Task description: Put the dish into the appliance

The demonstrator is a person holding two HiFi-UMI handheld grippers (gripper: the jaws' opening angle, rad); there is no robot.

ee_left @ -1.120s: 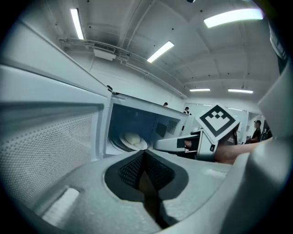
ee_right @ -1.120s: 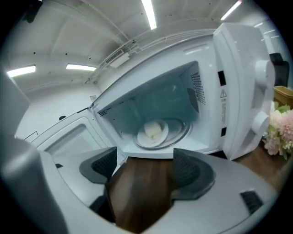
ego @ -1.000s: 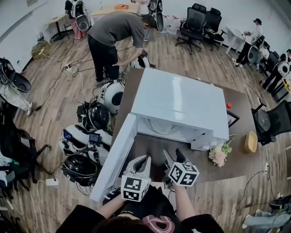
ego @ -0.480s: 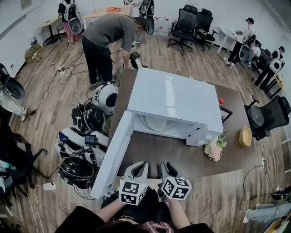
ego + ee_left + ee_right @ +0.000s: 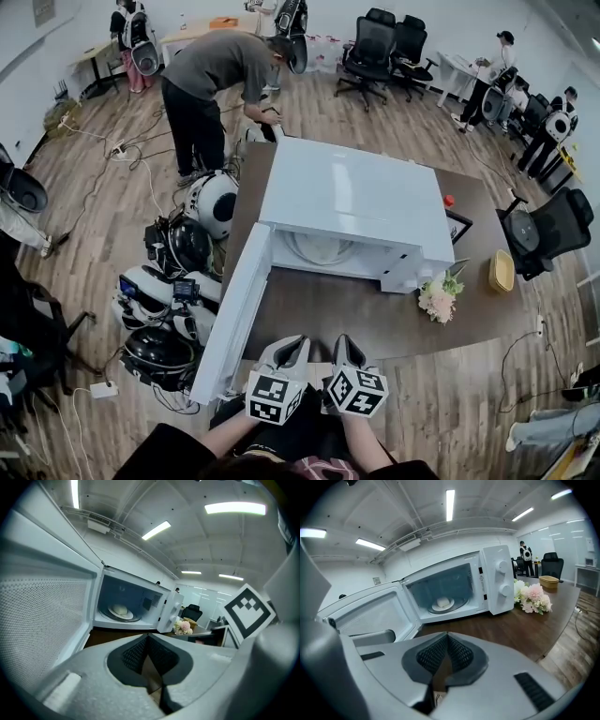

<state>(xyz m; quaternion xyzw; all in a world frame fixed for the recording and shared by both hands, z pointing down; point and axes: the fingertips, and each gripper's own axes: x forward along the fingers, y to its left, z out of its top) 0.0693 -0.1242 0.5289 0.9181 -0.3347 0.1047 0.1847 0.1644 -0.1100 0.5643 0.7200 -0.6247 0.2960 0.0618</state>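
A white microwave (image 5: 361,202) stands on the brown table (image 5: 375,323) with its door (image 5: 234,314) swung open to the left. Inside, a white dish (image 5: 443,604) with a pale bun rests on the turntable; the left gripper view also shows the dish (image 5: 121,611). My left gripper (image 5: 292,347) and right gripper (image 5: 345,347) hover side by side over the table's front edge, well short of the microwave. Both are shut with nothing between their pads, as the left gripper (image 5: 148,637) and right gripper (image 5: 447,637) show up close.
A flower bunch (image 5: 439,298) lies right of the microwave, with a yellow basket (image 5: 500,272) and a black frame (image 5: 457,225) beyond. Round robot parts (image 5: 178,281) crowd the floor left of the table. A person (image 5: 220,70) bends over behind it.
My right gripper pulled back from the microwave toward the table's front edge and its jaws closed. The left gripper drew back slightly alongside it.
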